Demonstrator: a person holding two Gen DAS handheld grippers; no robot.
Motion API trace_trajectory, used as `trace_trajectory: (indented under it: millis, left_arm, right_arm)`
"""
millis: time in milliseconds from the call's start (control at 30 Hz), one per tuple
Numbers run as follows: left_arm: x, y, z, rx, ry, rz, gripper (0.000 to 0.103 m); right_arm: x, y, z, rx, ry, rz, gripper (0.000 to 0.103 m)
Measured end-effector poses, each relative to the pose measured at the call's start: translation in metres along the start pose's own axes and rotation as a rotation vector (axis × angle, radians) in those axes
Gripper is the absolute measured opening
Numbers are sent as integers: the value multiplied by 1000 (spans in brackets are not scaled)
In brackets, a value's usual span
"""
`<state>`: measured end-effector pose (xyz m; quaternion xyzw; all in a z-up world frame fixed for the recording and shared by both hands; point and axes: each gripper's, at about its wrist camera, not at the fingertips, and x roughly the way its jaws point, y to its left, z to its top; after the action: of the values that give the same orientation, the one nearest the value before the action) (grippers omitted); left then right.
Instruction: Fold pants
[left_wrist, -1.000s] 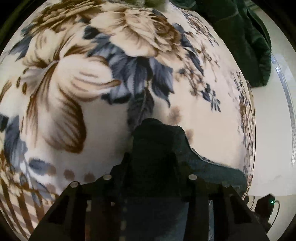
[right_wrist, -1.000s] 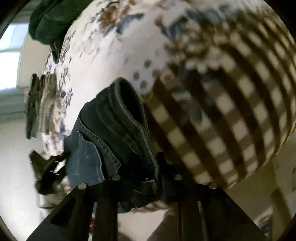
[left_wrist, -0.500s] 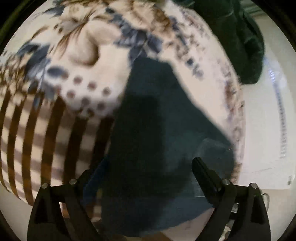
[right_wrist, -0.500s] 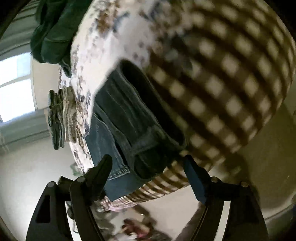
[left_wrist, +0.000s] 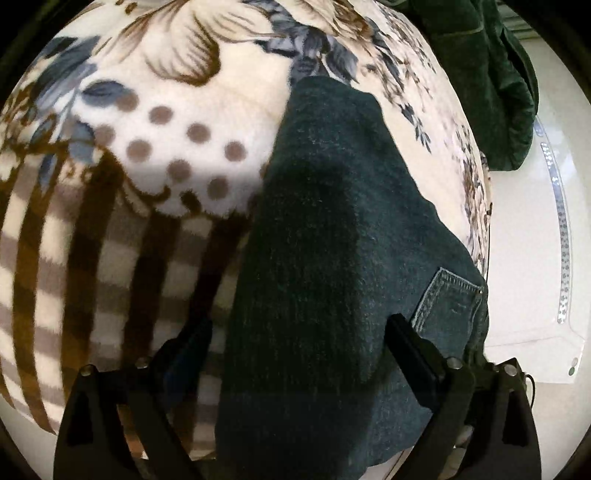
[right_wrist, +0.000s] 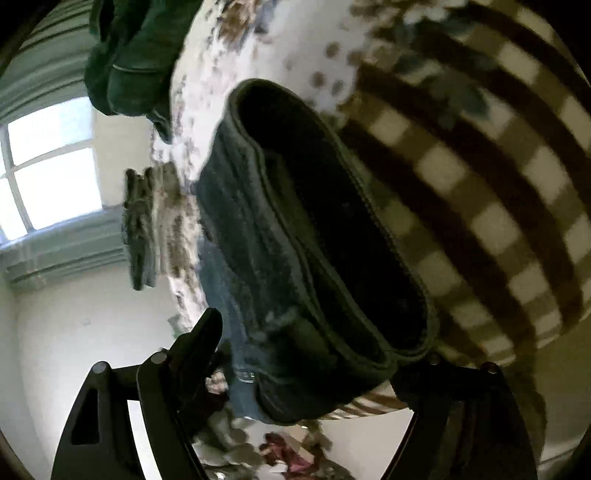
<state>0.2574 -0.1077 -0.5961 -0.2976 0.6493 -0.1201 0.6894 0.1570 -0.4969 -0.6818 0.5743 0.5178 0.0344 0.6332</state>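
The dark blue denim pants (left_wrist: 325, 258) lie folded on a floral and checked blanket (left_wrist: 166, 155), reaching its near edge. A stitched pocket (left_wrist: 448, 302) shows at the right. My left gripper (left_wrist: 303, 339) is open, its fingers (left_wrist: 410, 347) standing either side of the pants' near end without pinching it. In the right wrist view the folded pants (right_wrist: 314, 251) show their waistband edge. My right gripper (right_wrist: 317, 343) is open around that end, and its right finger is mostly hidden behind the cloth.
A dark green garment (left_wrist: 480, 74) lies bunched at the blanket's far end, also in the right wrist view (right_wrist: 136, 55). The blanket's edge (left_wrist: 480, 206) drops off to a pale floor at the right. A bright window (right_wrist: 48, 166) is at the left.
Both grippers were shut on the pants a second ago. They have opened and let go, and pulled back toward the near edge; the pants now rest folded on the blanket.
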Motion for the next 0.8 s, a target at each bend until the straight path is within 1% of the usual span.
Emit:
trace_trajectory:
  millis: [67, 167, 233, 267, 300, 333, 367, 400, 433, 467, 533, 567, 600, 633, 667, 767, 800]
  left_arm:
    - [-1, 0, -1, 7, -2, 6, 97]
    - [-1, 2, 2, -8, 0, -8, 97]
    - [2, 2, 3, -13, 3, -18, 100]
    - [3, 1, 4, -11, 4, -19, 101]
    - [4, 1, 3, -7, 5, -17, 102]
    - [5, -1, 3, 0, 6, -9, 102]
    - [5, -2, 3, 4, 7, -2, 102]
    - [6, -3, 4, 8, 8, 6, 103]
    - [7, -3, 4, 7, 7, 5, 103]
    - [7, -2, 4, 3, 6, 0, 103]
    - [7, 0, 4, 0, 6, -3, 103]
    - [6, 1, 4, -2, 7, -6, 103]
    - [6, 2, 5, -4, 10, -14, 103]
    - [7, 3, 4, -1, 11, -17, 103]
    - [7, 3, 4, 3, 12, -19, 103]
    - [6, 1, 3, 10, 10, -15, 103]
    - [5, 0, 3, 14, 10, -16, 103]
  right_arm:
    - [-4, -2, 0, 14, -7, 31, 84]
    - [-8, 25, 0, -79, -14, 36, 84]
    - [-7, 31, 3, -138, -12, -13, 84]
    - [-1, 29, 8, -141, -4, -67, 84]
    - [7, 24, 13, -132, 5, -150, 84]
    - [15, 20, 18, -136, 8, -188, 84]
    - [22, 16, 20, -137, 20, -200, 84]
    - [26, 15, 22, -132, 31, -193, 86]
    - [28, 14, 22, -118, 35, -180, 87]
    - [28, 15, 21, -92, 46, -143, 87]
    - [30, 21, 14, -90, 99, -37, 87]
    - [29, 27, 9, -127, 100, -29, 87]
    - [28, 29, 6, -163, 96, -51, 86]
    - [30, 27, 5, -182, 95, -100, 85]
    - [36, 21, 6, -162, 101, -124, 85]
    - [40, 6, 11, -67, 75, -65, 83]
    - [41, 7, 12, -64, 64, -67, 78]
